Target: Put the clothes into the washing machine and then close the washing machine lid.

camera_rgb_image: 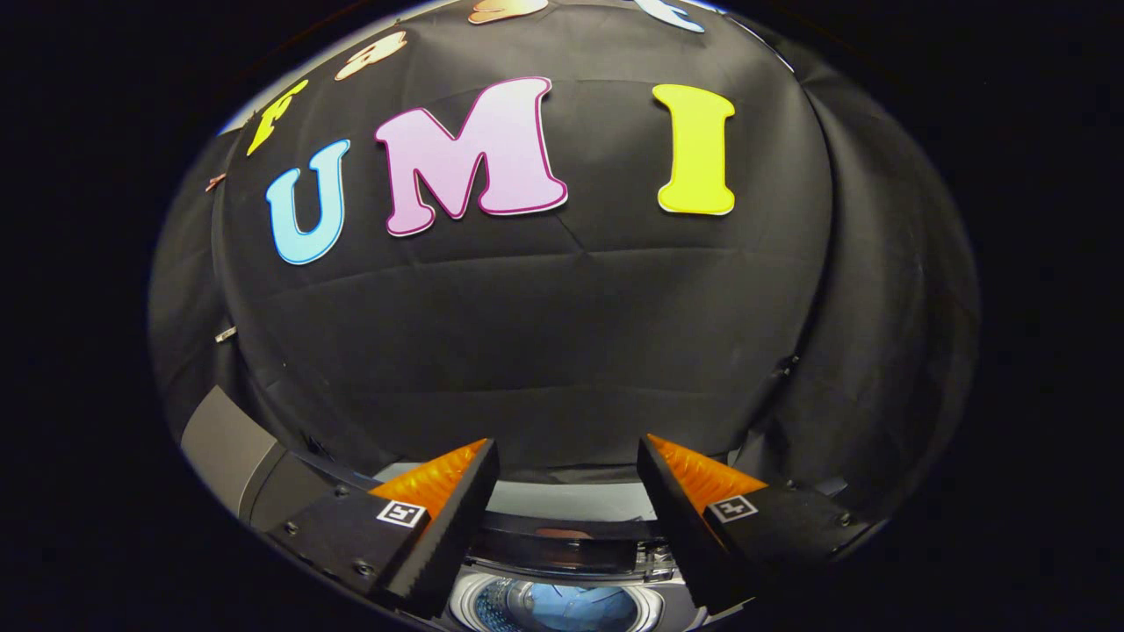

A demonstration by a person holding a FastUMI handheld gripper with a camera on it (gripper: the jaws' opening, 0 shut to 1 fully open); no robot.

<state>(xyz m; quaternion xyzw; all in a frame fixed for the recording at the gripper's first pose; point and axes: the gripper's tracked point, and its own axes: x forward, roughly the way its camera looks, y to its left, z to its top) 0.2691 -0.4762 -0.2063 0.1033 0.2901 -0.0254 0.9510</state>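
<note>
Blue cloth, the clothes (562, 607), lies inside the drum of the washing machine (562, 562), whose lid (562, 502) stands raised behind the opening. Above the washing machine the gripper (566, 465) hangs, fingers (443, 518) spread apart and grasping nothing, against the black booth wall (544, 351).

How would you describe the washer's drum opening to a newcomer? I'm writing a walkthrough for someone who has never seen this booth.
Start at the black cloth wall and drop to the washing machine at its foot. Low between the open gripper fingers sits the drum opening, a round pale-rimmed hole with something blue inside. Its round shape and perforated metal lining set it apart from the flat grey top around it.
</note>
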